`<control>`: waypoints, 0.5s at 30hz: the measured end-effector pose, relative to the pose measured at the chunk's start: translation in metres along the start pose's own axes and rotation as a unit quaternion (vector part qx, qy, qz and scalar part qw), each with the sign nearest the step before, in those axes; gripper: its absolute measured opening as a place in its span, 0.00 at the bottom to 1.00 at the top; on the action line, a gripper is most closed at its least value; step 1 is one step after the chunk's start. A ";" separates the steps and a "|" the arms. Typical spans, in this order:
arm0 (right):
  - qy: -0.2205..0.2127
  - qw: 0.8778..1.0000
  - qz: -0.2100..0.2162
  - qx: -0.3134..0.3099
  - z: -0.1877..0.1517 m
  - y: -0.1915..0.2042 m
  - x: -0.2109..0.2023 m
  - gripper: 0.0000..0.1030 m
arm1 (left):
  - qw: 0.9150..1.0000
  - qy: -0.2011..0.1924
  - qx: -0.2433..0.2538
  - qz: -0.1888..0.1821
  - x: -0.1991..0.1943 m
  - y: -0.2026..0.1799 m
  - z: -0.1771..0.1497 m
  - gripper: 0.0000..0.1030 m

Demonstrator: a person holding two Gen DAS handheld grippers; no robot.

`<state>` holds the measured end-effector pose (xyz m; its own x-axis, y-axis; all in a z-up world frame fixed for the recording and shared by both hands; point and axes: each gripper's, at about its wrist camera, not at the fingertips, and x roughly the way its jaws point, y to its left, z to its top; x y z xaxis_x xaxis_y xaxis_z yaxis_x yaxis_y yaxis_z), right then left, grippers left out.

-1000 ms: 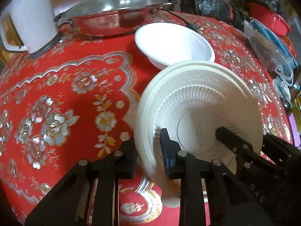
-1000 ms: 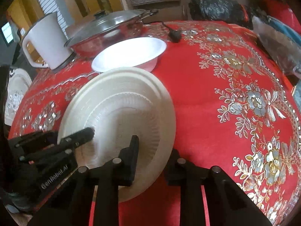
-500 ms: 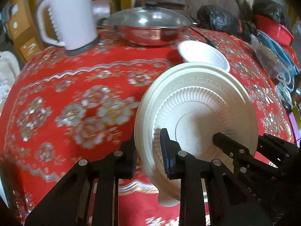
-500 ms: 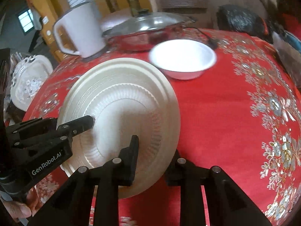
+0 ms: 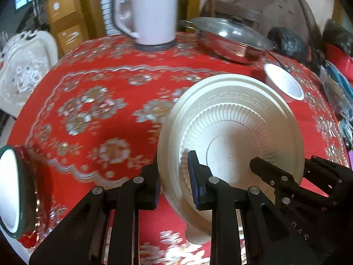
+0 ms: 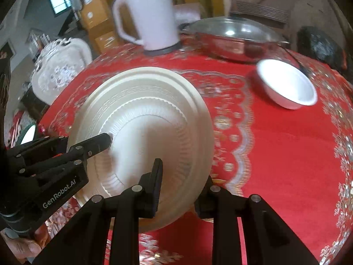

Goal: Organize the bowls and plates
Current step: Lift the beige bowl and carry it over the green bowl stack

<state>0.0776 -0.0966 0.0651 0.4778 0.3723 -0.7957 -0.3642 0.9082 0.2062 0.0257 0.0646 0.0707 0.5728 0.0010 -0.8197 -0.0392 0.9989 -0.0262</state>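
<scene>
Bowl [image 6: 289,84] now farther beyond plate [image 6: 145,119].

Swung left across the red tablecloth [image 5: 106,101]

Bowl [image 5: 284,82] now far right; kettle [image 5: 150,11] centred; green-rimmed dish [image 5: 8,190] newly showing near left.

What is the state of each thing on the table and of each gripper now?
Plate: lifted, tilted, held at two rim spots.
Left gripper: shut on plate.
Right gripper: shut on plate.
Bowl: upright, empty, on tablecloth.
Pan: lid on.
Kettle: upright on its base.
</scene>
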 end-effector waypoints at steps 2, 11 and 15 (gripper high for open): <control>0.003 1.000 0.006 -0.013 0.002 0.015 0.003 0.25 | 1.000 -0.002 -0.010 0.006 -0.004 0.014 -0.003 0.22; 0.012 0.997 0.028 -0.065 0.013 0.076 0.020 0.25 | 0.998 -0.013 -0.060 0.031 -0.024 0.079 -0.017 0.22; 0.011 0.995 0.035 -0.088 0.018 0.100 0.025 0.25 | 0.996 -0.021 -0.078 0.041 -0.035 0.102 -0.022 0.22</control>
<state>0.0678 0.0065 0.0766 0.4298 0.4271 -0.7955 -0.5308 0.8323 0.1601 -0.0163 0.1653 0.0840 0.5963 0.0874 -0.7980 -0.2121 0.9759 -0.0516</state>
